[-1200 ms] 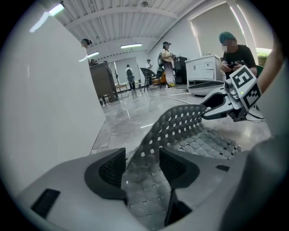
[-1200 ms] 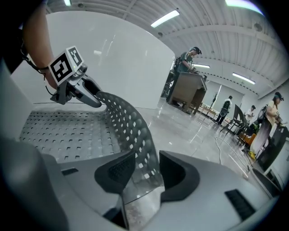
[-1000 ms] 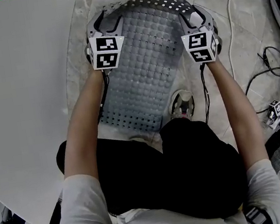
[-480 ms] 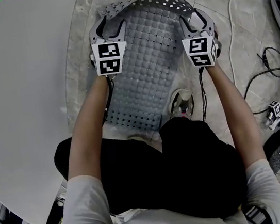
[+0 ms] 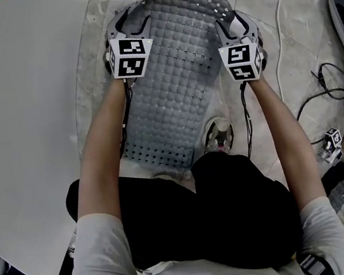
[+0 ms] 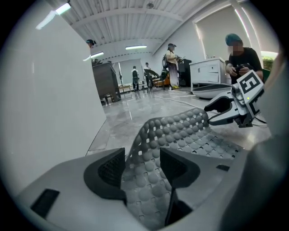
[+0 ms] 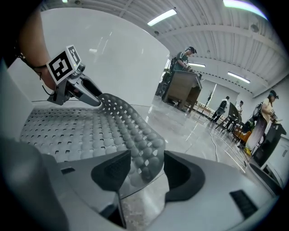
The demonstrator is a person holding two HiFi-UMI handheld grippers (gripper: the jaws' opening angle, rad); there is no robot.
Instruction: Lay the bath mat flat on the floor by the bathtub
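The grey perforated bath mat (image 5: pixel 174 69) stretches along the marble floor beside the white bathtub (image 5: pixel 23 124), its far end still raised and curled. My left gripper (image 5: pixel 132 19) grips the far left corner; in the left gripper view the mat (image 6: pixel 180 131) stands pinched between the pads of the gripper (image 6: pixel 142 169). My right gripper (image 5: pixel 232 23) is at the far right corner. In the right gripper view the mat's edge (image 7: pixel 135 135) droops between the jaws of the gripper (image 7: pixel 146 169), which stand wide, with a gap at the right pad.
The tub wall (image 6: pixel 45 90) runs close along the mat's left side. A shoe (image 5: pixel 218 134) stands at the mat's near right edge. Cables (image 5: pixel 324 85) and small devices lie on the floor to the right. Several people and furniture are far off in the room.
Both grippers have shifted forward, away from the body, drawing the mat's far end out. The curled far edge sits lower and flatter than before.
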